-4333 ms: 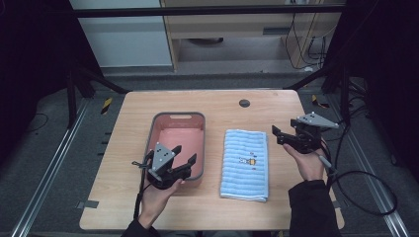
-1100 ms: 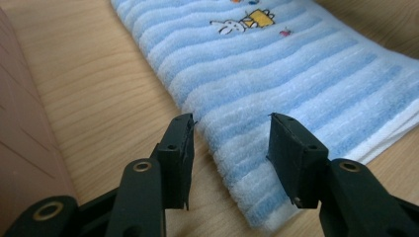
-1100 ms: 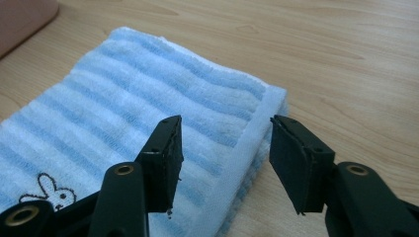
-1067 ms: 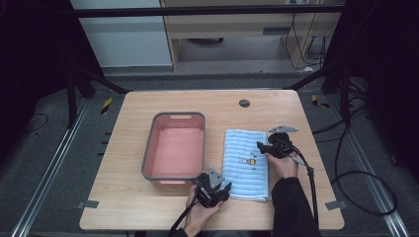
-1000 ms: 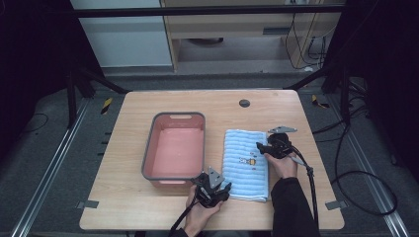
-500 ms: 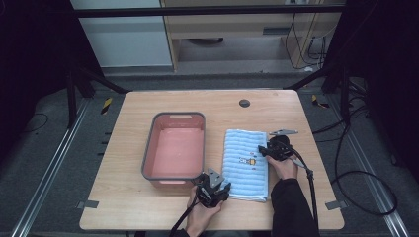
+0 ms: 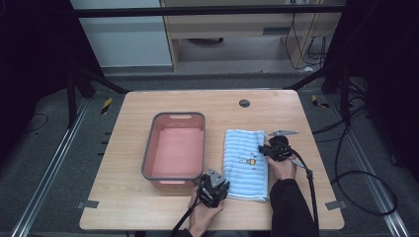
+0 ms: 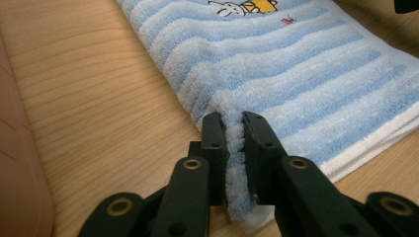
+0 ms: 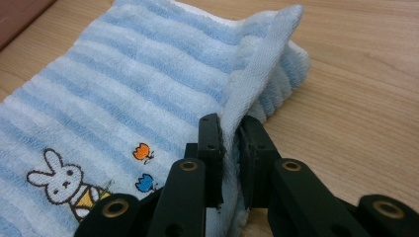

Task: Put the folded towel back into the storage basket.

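Both tools' jaws have just closed — left tool [image 8: 234, 143] and right tool [image 9: 230, 148] each pinch the blue striped terry towel [image 7: 245, 163]; shallow edge bites may slip once lifted.

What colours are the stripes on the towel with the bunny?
The towel has light blue and white stripes, seen best in the right gripper view.

A wooden counter [image 7: 123, 197] is carrying a pink basin [image 7: 175, 147] and, just beside it, a blue striped towel [image 7: 244, 163] lying flat.
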`<action>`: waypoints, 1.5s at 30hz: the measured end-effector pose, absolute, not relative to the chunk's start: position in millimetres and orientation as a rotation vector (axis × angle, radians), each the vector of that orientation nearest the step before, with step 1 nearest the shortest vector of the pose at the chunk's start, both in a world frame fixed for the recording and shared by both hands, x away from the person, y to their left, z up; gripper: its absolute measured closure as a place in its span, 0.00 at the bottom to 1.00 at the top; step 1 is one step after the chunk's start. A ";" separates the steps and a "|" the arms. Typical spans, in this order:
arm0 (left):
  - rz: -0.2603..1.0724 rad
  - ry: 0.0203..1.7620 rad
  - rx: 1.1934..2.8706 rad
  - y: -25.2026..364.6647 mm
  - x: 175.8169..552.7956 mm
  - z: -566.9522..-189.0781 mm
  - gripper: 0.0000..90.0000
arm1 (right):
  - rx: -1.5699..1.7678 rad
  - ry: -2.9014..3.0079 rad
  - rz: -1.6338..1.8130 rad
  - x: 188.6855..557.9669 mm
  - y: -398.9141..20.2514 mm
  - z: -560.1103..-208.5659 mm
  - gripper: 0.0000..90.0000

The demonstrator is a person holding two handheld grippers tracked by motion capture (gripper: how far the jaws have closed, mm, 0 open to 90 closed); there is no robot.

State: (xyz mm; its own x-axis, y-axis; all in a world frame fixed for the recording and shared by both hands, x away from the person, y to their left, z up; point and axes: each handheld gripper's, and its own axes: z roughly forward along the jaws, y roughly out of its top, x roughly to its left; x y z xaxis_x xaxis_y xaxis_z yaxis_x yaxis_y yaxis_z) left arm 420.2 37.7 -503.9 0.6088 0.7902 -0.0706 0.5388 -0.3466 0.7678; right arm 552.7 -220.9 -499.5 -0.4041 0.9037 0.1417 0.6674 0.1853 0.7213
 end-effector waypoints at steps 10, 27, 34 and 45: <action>0.386 1.036 1.983 41.3 417.9 -498.7 0.94 | 1.444 2.142 1.101 547.4 -220.7 -487.4 0.93; 0.422 0.921 1.946 43.8 406.5 -454.1 0.94 | 1.307 2.092 1.198 525.7 -219.5 -440.1 0.93; 0.432 0.902 1.930 50.0 408.7 -440.0 0.94 | 1.287 2.060 1.236 521.3 -222.6 -426.8 0.93; 0.448 0.880 1.888 62.9 409.1 -417.8 0.94 | 1.226 2.018 1.279 517.3 -214.9 -405.6 0.93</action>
State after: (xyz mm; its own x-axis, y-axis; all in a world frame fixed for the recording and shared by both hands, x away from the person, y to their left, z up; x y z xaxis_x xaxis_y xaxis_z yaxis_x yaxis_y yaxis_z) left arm 409.1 62.9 -417.8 0.6713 0.7384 -0.0650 0.3820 -0.2695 0.8840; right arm 517.3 -214.9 -405.6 -0.5018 0.8611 0.0815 0.4414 0.1740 0.8803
